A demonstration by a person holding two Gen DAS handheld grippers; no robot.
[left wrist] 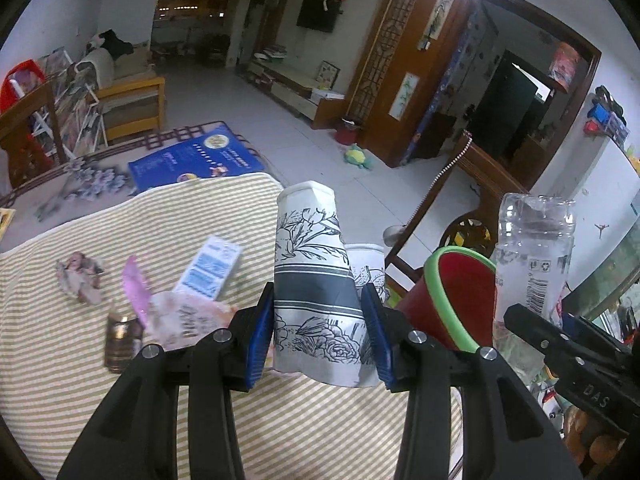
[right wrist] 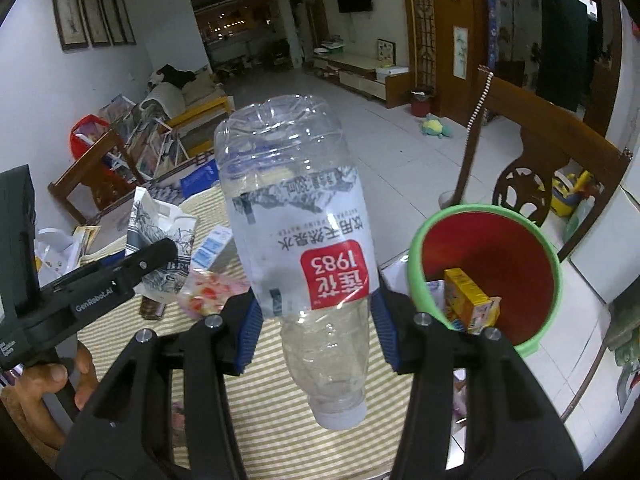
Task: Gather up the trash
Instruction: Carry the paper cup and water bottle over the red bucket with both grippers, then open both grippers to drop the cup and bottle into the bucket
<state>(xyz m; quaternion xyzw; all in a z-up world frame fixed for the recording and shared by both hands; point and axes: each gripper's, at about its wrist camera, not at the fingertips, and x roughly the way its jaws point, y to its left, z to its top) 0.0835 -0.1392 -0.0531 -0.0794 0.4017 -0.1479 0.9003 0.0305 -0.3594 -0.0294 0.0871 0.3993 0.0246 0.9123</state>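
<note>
Left gripper (left wrist: pixel 318 322): blue pads clamped on both sides of a paper cup (left wrist: pixel 312 280) with a black flower print. Cup is crushed, held upright, lifted off the striped cloth (left wrist: pixel 120 400) on the tabletop. A 2nd cup (left wrist: pixel 366 258) of the same print shows just behind it.

Right gripper (right wrist: pixel 318 326): pads clamped on a clear plastic bottle (right wrist: pixel 296 216). Bottle is upside down, white cap toward the camera, base pointing away; red label reads 1983, inverted. It looks empty.

Bin (right wrist: pixel 486 268), red inside with a green rim, sits just right of the bottle, at the edge of the tabletop. A yellow carton (right wrist: pixel 470 300) lies inside it. In the left wrist view the bin (left wrist: pixel 460 296) stands between the cup and the bottle (left wrist: pixel 532 264).

Left on the cloth, to the left of the held cup: a blue-and-white box (left wrist: pixel 210 268), a pink wrapper (left wrist: pixel 138 292), a pale pouch (left wrist: pixel 188 318), a small brown bottle (left wrist: pixel 120 338) and a crumpled scrap (left wrist: pixel 80 276) farther left. All lie loose, apart from both grippers.

A hand (right wrist: pixel 60 384) grips the left tool's handle in the right wrist view.
</note>
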